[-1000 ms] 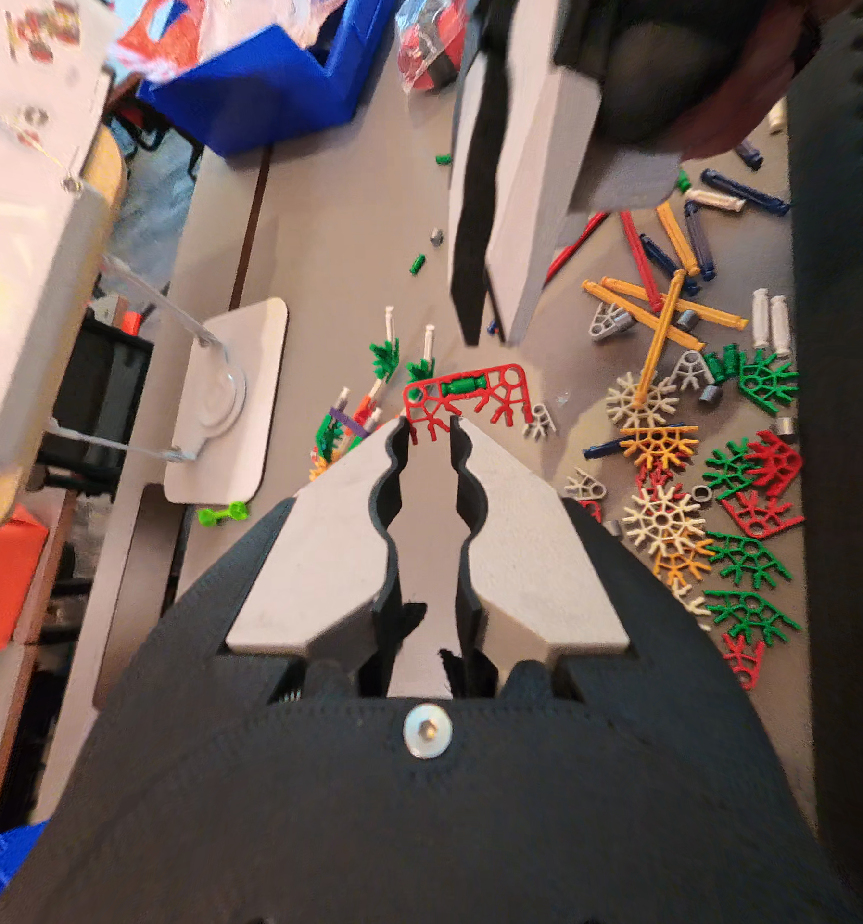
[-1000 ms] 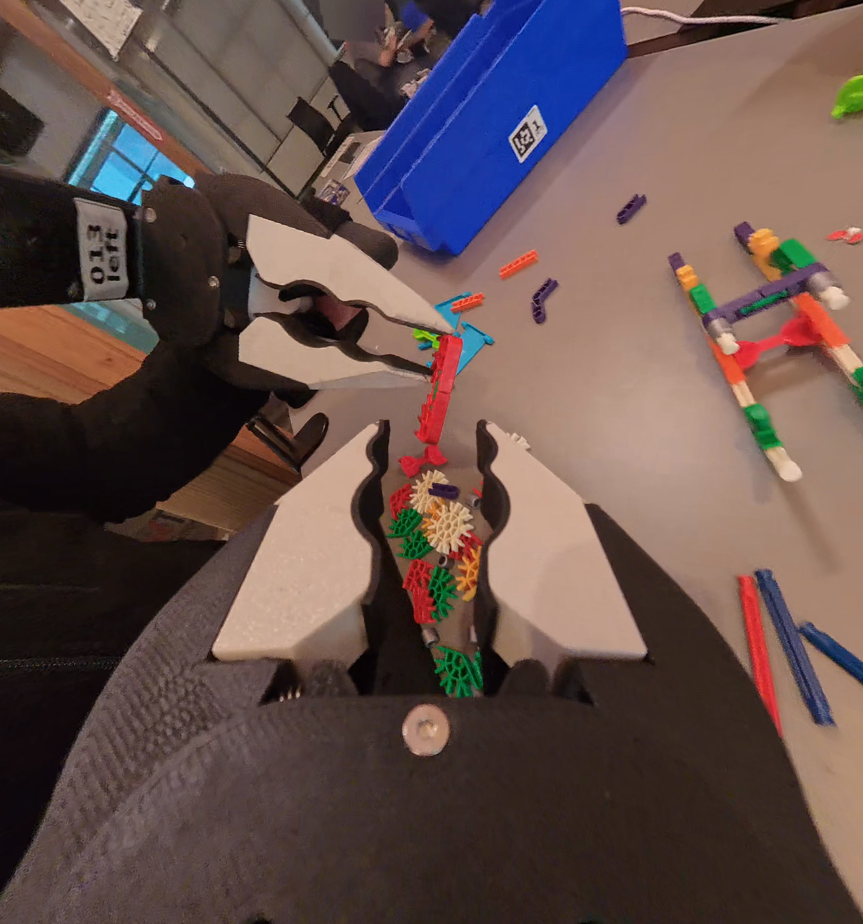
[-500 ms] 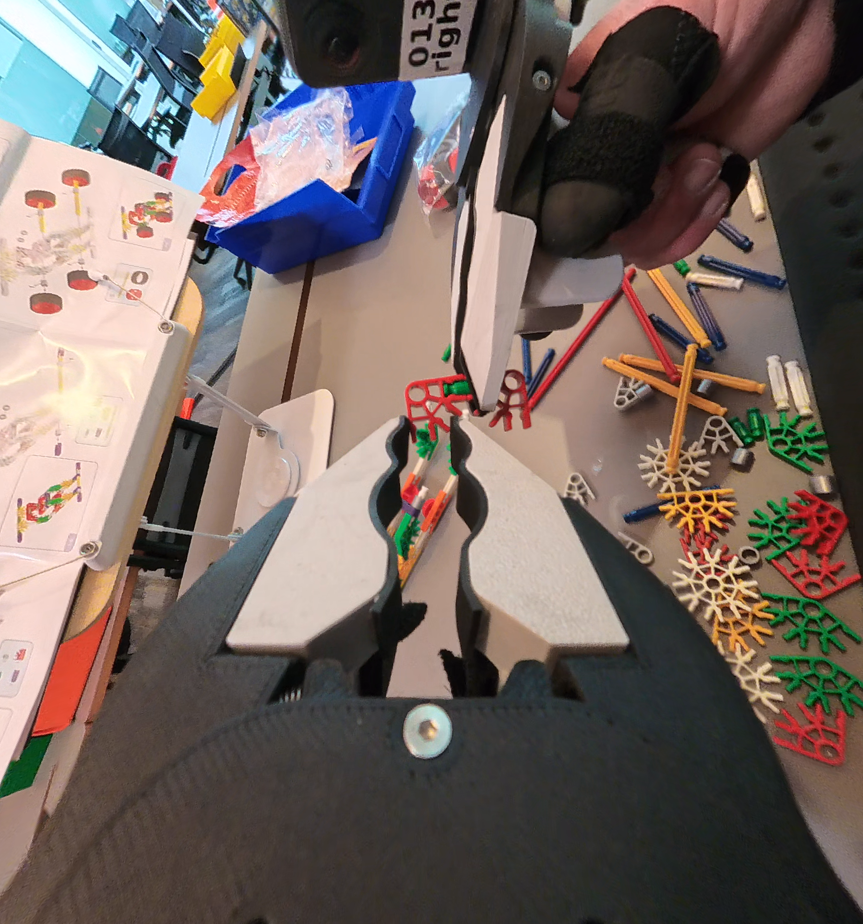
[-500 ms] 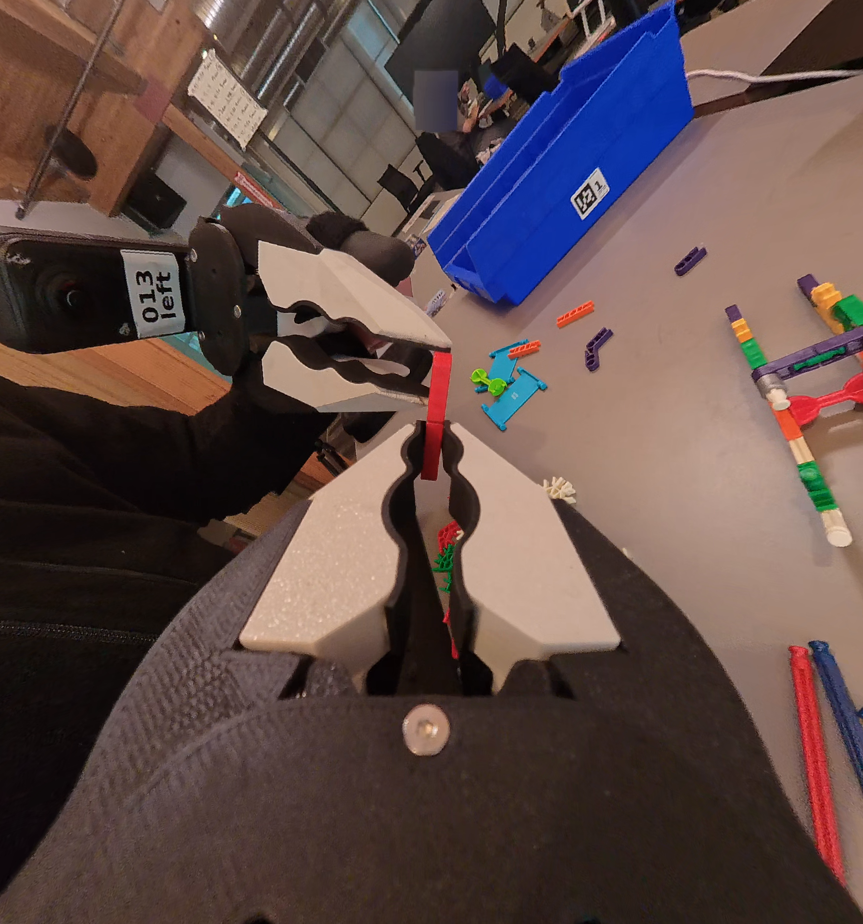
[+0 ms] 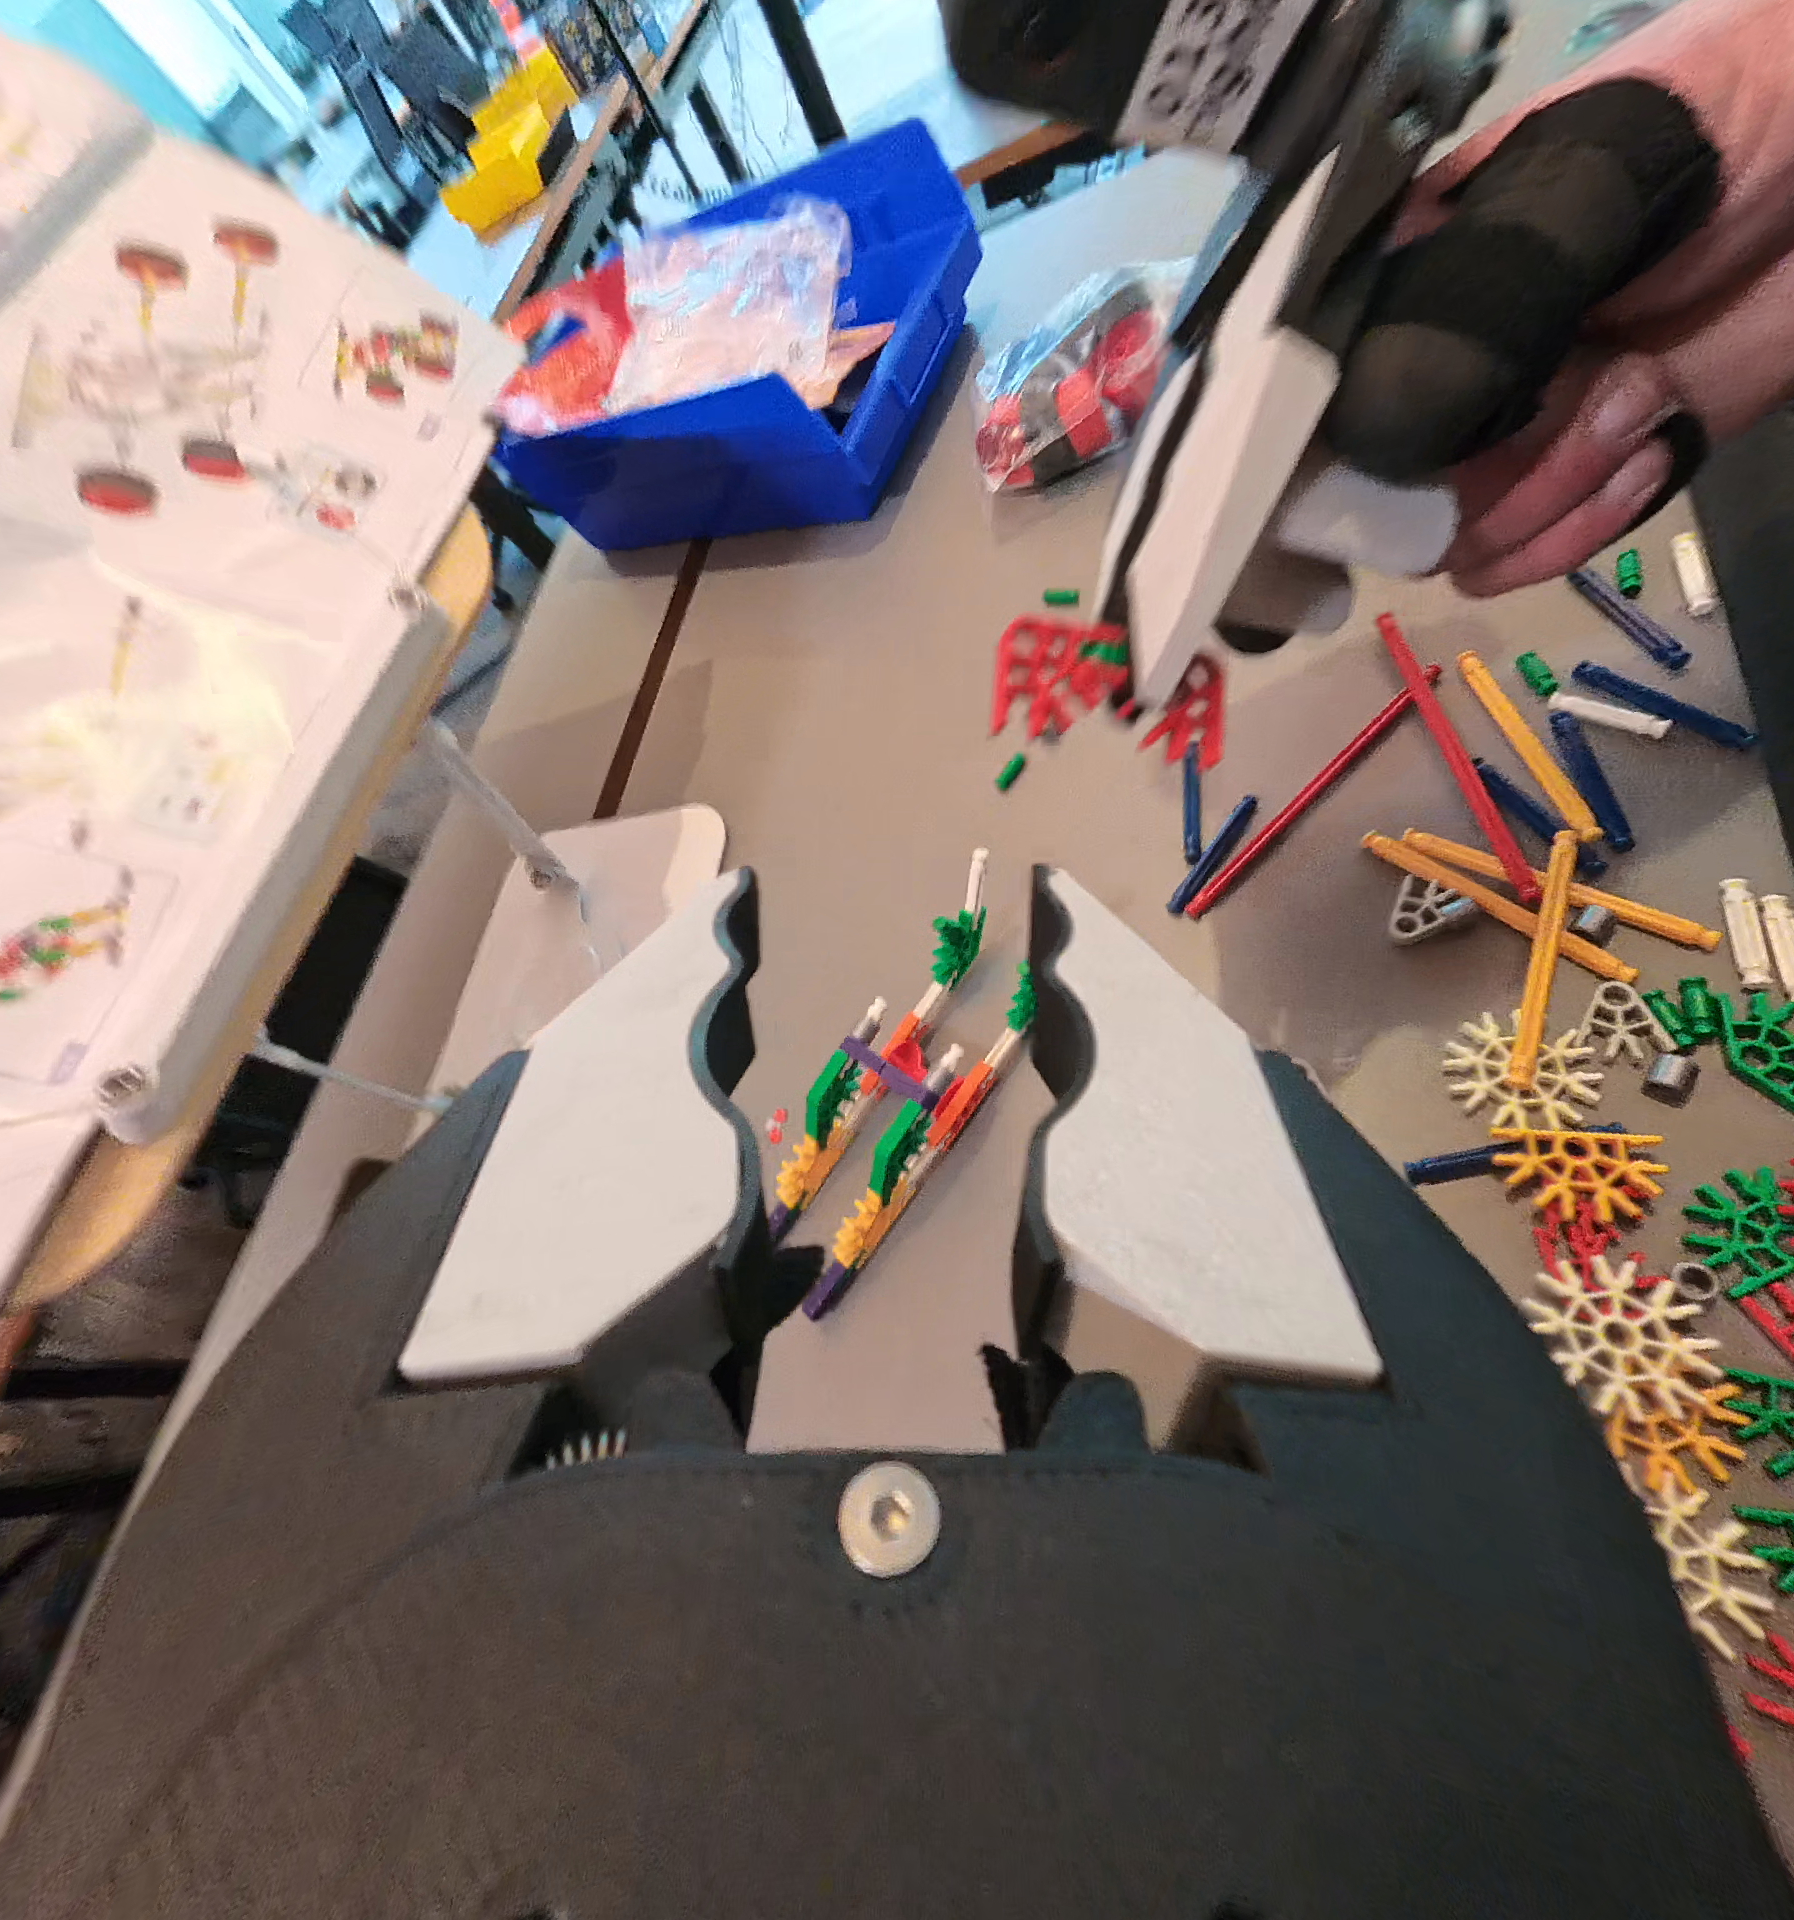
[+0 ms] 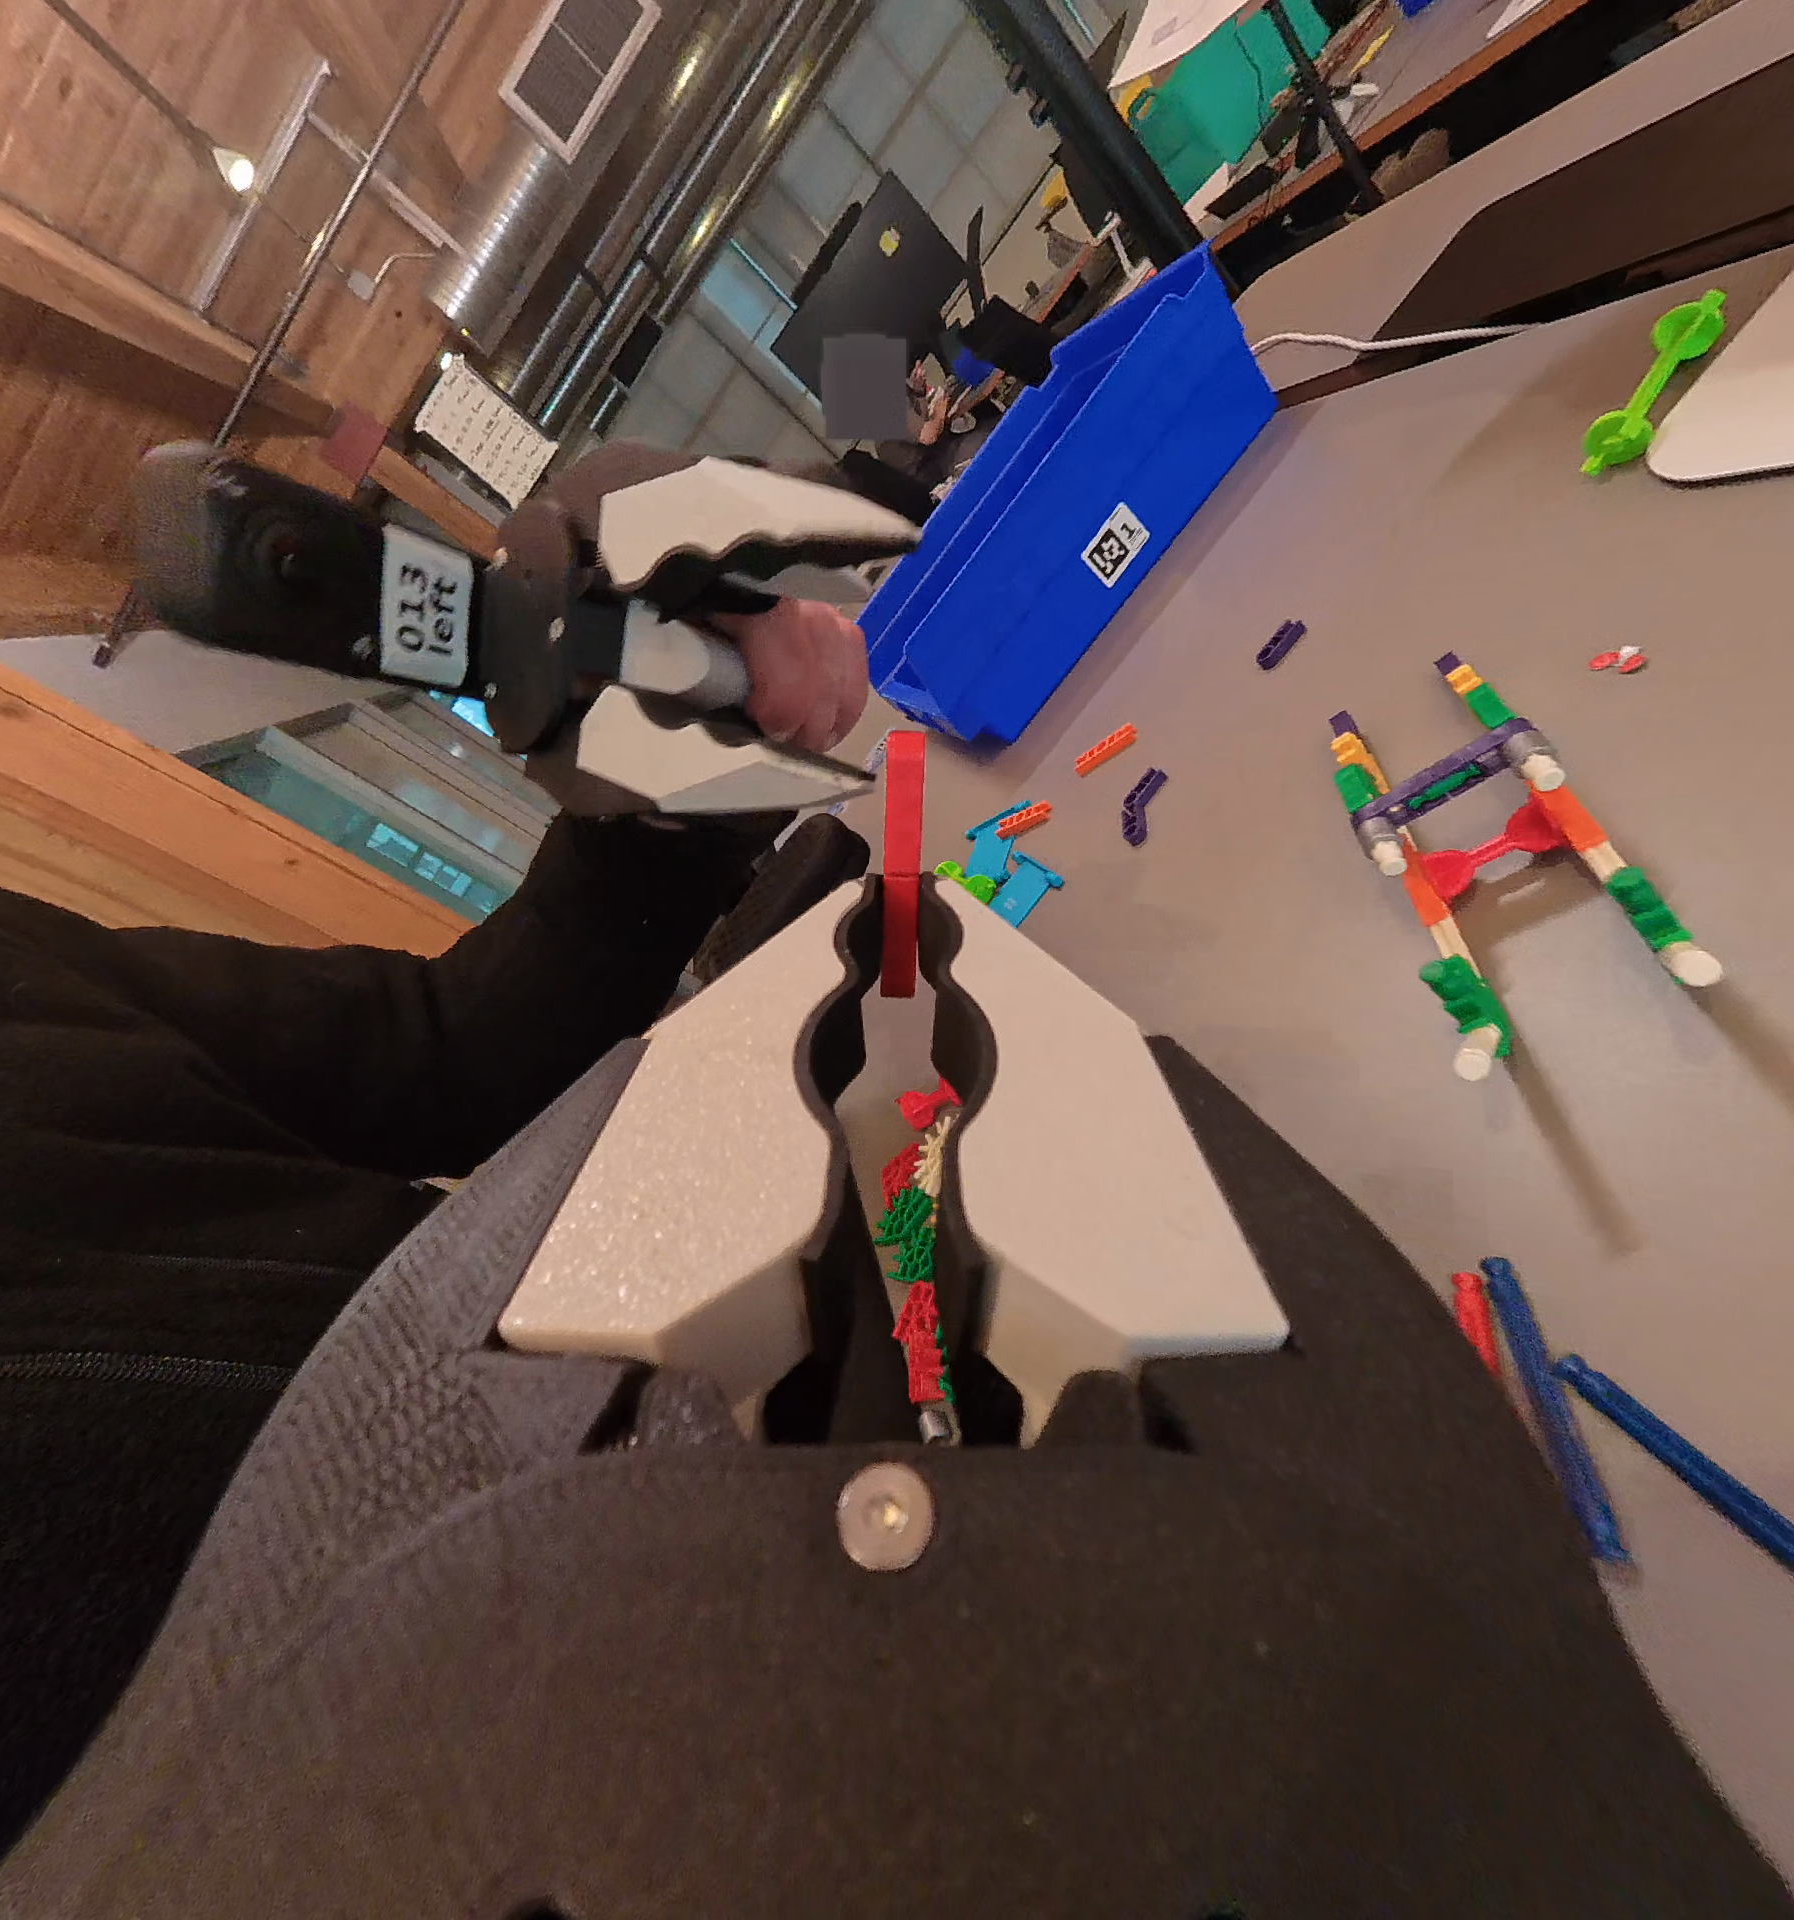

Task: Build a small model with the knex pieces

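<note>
Right wrist view: right gripper (image 6: 898, 914) is clamping a flat red connector piece (image 6: 901, 831) edge-on between nearly closed fingertips, above the grey table (image 6: 1288, 1039). Left gripper (image 5: 891, 894) is hanging wide apart, gripping nothing, over a multicoloured rod assembly (image 5: 903, 1091) lying on the table. Farther off, a blue bin (image 5: 768, 436) is sitting at the table's far edge.

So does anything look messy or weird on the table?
Yes: loose plastic rods and snowflake-shaped connectors lie scattered in a jumbled heap on the grey table. The right gripper pinches a flat red connector piece edge-on in the air.
</note>
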Available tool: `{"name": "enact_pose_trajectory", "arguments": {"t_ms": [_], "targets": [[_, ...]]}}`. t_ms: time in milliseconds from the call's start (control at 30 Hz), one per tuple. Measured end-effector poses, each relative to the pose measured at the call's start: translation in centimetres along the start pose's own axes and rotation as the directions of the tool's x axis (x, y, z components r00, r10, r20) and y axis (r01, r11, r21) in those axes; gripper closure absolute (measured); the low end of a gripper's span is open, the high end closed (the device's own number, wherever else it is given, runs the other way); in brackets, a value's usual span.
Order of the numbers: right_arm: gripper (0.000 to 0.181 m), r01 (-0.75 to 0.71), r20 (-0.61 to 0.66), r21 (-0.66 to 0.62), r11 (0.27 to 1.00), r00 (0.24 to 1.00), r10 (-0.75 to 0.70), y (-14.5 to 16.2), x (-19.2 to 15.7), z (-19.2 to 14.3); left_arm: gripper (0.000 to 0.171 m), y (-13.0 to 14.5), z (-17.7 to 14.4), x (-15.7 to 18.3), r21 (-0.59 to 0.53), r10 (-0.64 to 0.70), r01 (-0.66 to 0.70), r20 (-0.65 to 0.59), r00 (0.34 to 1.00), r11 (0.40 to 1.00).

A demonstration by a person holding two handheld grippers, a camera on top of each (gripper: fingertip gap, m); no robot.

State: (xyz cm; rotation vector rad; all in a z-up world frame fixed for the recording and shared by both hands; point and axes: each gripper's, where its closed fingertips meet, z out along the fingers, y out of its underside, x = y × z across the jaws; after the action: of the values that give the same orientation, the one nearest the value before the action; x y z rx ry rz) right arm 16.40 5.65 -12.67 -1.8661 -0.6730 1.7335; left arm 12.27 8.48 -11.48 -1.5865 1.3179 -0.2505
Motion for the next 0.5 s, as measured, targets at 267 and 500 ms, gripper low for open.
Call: {"name": "enact_pose_trajectory", "arguments": {"t_ms": [267, 500], "targets": [[0.178, -0.019, -0.049, 0.031, 0.999, 0.999, 0.021, -0.3, 1.6, -2.3, 0.089, 10.7, 5.4, -1.9, -0.275, -0.188, 0.133, -0.183, 0.965, 0.952], [0.178, -0.04, -0.067, 0.052, 0.998, 0.997, 0.044, 0.3, 2.2, -3.6, 0.092, 13.4, 8.3, -1.2, -0.349, -0.246, 0.153, -0.24, 0.939, 0.924]]}}
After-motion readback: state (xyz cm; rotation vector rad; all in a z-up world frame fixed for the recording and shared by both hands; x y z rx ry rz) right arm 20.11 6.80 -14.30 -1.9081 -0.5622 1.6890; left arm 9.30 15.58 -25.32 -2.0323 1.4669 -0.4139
